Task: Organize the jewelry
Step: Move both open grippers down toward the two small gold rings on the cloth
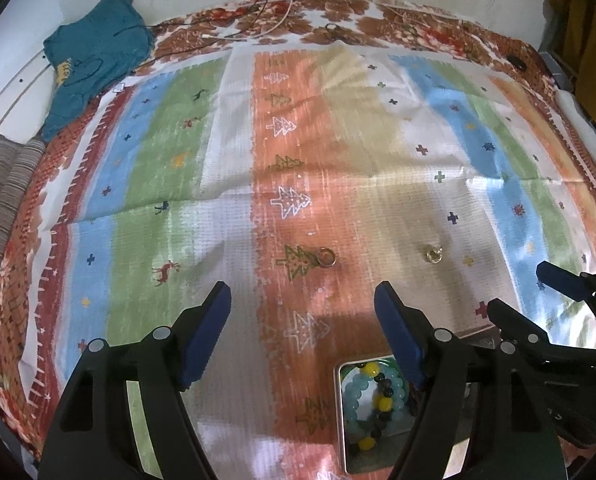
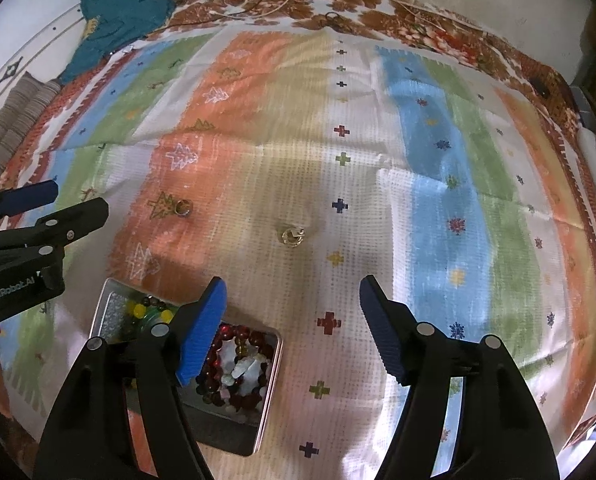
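Nearest, a shiny metal tin on the striped cloth already holds glossy bead bracelets. Both the left hand-held gripper and the right hand-held gripper gape wide, empty. Two small gold rings, one left, one right, lie loose beyond. Likely next: a gentle pinch on each ring.

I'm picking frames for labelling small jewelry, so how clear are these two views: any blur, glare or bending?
Left wrist view: cloth softly smeared, edges bowed by the fisheye, a shadow under the left claw, ring still readable. Right wrist view: similar blur, glare on the tin, beads washed out.
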Demonstrator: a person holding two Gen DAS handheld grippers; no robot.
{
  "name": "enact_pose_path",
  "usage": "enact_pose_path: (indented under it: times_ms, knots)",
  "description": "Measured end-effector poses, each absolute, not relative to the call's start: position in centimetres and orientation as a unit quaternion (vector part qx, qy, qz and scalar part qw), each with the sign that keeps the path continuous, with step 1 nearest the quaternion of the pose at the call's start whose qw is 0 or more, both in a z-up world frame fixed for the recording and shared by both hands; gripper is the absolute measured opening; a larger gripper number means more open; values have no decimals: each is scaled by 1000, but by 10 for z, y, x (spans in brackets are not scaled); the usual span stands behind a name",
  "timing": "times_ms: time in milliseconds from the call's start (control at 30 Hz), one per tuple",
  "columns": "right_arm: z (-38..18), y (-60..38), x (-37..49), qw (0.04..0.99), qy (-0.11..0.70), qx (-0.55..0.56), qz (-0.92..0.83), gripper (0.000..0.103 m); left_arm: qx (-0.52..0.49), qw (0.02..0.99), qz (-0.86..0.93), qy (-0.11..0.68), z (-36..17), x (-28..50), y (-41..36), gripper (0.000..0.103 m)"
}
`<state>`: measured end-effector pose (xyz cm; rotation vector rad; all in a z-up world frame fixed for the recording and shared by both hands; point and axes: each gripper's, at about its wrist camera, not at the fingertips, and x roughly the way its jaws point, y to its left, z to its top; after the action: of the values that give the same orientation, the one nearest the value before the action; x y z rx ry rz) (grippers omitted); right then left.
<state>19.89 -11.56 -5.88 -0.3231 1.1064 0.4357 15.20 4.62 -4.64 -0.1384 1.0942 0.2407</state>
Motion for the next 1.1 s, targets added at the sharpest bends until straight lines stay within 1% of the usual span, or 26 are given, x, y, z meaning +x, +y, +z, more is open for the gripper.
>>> enact_pose_path:
  times_ms: [1100]
  knots:
    - [-104,-100,242,785,565,-165,192,69,-77,815,96,567,-96,203,60,75]
